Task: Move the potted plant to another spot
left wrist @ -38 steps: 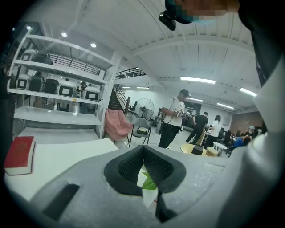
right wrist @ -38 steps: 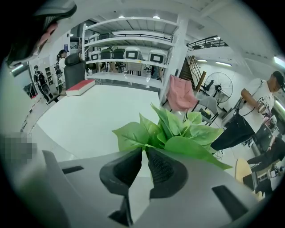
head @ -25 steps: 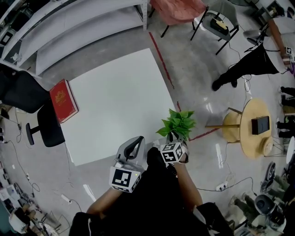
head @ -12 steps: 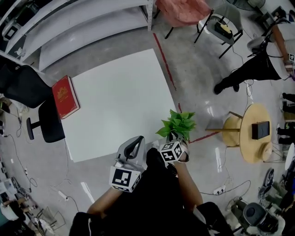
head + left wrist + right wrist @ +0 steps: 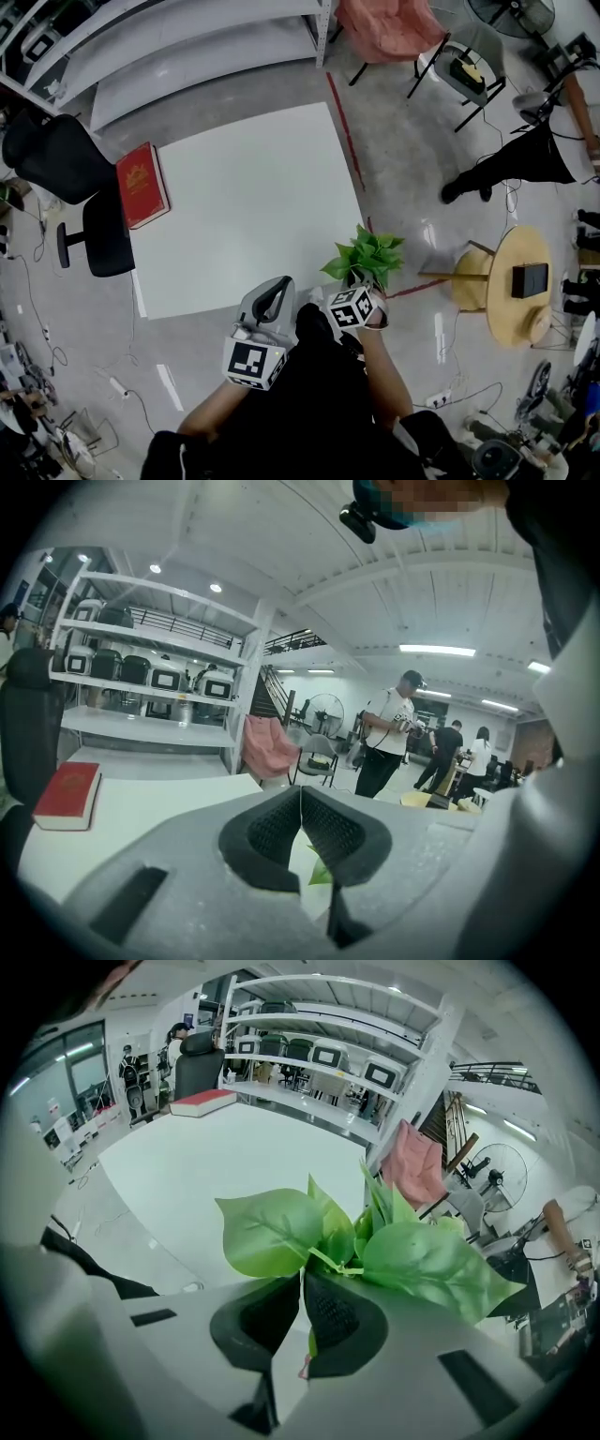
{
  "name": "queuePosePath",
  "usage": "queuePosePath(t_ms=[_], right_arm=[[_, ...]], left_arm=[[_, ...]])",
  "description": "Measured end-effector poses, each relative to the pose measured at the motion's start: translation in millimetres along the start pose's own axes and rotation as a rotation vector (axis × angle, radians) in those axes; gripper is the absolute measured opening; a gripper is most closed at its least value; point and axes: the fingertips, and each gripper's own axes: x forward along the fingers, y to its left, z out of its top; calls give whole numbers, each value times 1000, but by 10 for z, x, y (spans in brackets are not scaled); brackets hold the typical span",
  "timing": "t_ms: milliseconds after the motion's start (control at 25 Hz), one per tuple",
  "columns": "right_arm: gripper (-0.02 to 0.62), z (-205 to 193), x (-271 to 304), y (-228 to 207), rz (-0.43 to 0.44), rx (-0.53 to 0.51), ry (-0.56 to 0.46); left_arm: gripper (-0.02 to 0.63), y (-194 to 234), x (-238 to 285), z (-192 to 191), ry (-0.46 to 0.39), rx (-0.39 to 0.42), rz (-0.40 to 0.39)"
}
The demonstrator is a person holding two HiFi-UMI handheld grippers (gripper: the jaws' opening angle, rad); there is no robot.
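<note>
Grey concrete floor, with one white table (image 5: pixel 244 206) in the middle and long shelving (image 5: pixel 169 56) beyond its far edge. One red book (image 5: pixel 142 185) flat at the far left corner; one black chair (image 5: pixel 103 234) just beside the left edge. Two grippers, both close to the near right corner. Right gripper (image 5: pixel 302 1309) clamped on the one plant (image 5: pixel 367 255), a green stem showing between the pads and broad leaves spreading just above the jaws. Plant off the table, held over the floor just past the near right corner, near a red tape line (image 5: pixel 343 131) along the right edge. Left gripper (image 5: pixel 300 799) closed on nothing, pad tips touching, at the near edge just left of the plant. Well apart to the right: one round wooden table (image 5: pixel 520 281), one person in black (image 5: pixel 516 161), one folding chair (image 5: pixel 464 70), one chair draped in pink (image 5: pixel 389 23). Open floor between the right edge and the round table; broad white top from the book across to the right edge.
</note>
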Motion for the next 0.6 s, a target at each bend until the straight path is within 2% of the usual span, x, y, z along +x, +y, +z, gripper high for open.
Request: queuePosePath(t_ms=[600], right_arm=[[15, 80, -130, 86, 28, -76, -29]], left_arm=[[18, 120, -266, 53, -51, -19, 96]])
